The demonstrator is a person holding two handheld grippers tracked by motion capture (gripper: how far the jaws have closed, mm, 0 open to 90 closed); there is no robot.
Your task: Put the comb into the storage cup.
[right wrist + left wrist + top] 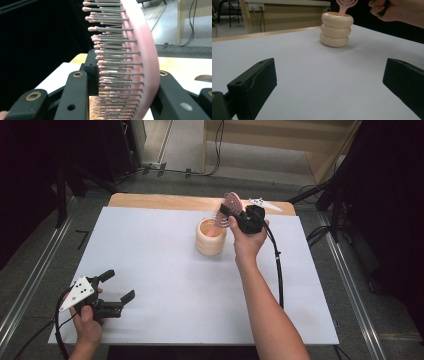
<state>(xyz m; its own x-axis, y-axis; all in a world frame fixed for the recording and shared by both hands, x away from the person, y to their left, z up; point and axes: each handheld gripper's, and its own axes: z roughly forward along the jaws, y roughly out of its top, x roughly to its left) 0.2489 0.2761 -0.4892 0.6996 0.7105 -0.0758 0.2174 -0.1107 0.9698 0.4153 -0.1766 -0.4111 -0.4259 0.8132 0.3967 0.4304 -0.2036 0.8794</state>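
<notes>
One cream holder [210,237] at far centre of white table [165,285] — one pink brush [231,203] standing in it, handle down. Right gripper [226,215] clamped on brush head. Left gripper [116,287] near left — jaws spread, holding nothing.

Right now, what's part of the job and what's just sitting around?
In the job:
- pink hairbrush, clamped in the right gripper, handle down in the holder
- cream ringed holder

Lying about:
- left gripper, jaws apart, holding nothing
- white table
- cables on the floor
</notes>
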